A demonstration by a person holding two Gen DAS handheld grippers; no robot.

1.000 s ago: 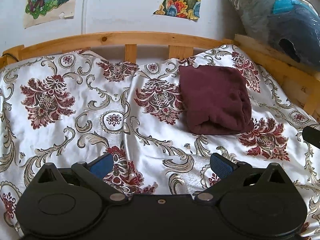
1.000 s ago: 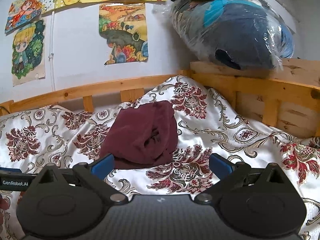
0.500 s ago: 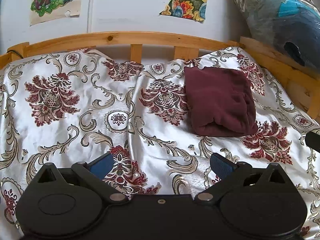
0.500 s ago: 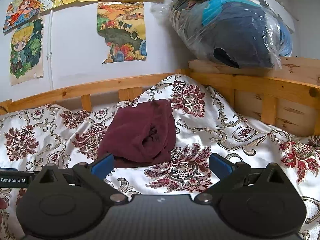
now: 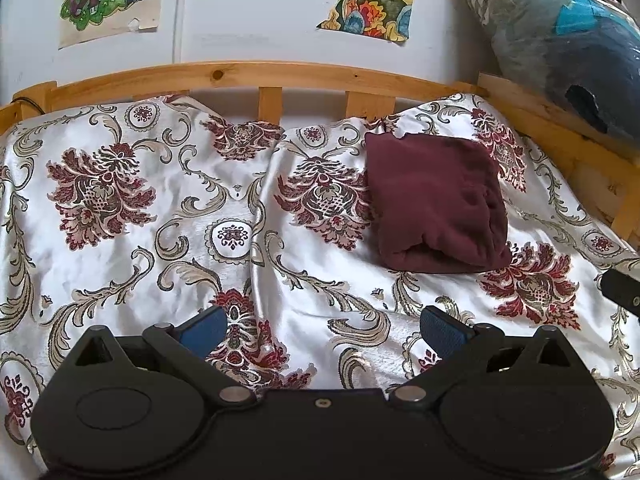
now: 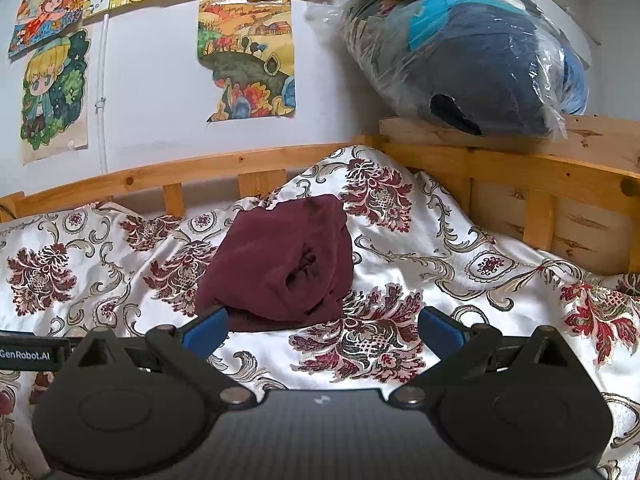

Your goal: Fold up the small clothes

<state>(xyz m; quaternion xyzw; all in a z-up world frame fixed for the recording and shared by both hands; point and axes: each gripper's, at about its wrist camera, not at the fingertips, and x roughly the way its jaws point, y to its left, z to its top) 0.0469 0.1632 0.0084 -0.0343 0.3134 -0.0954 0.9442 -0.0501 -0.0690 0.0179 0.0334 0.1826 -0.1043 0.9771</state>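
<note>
Closest to us are two grippers, one for each hand. The left gripper [image 5: 324, 330] has its blue fingers [image 5: 204, 330] spread wide apart and nothing is between them; it hangs over the shiny flowered bedspread [image 5: 160, 208]. The right gripper [image 6: 322, 330] is spread wide too and holds nothing. One of its blue fingers [image 6: 206, 330] sits in front of the near edge of the cloth, but I cannot tell if it touches it. A bit farther back lies one dark red piece of clothing [image 5: 436, 204], folded into a thick, puffy square. It rests on the bedspread toward the right side of the bed, near the far rail. It looks soft and light, like fleece, so it should bend and squash easily and will not break. The bedspread looks slick, so the bundle might slide if pushed. From the right view the bundle [image 6: 280, 264] has a loose, wrinkly opening at the near side, and that side may flop open. I think the best place to pinch is the fat rolled edge at the front, taking all the layers together. Behind it runs one wooden bed rail [image 5: 280, 76]. Farthest away, the wall has five pictures [image 6: 246, 58] in the right view, and one big plastic bag of bedding [image 6: 464, 64] sits on a wooden ledge.
</note>
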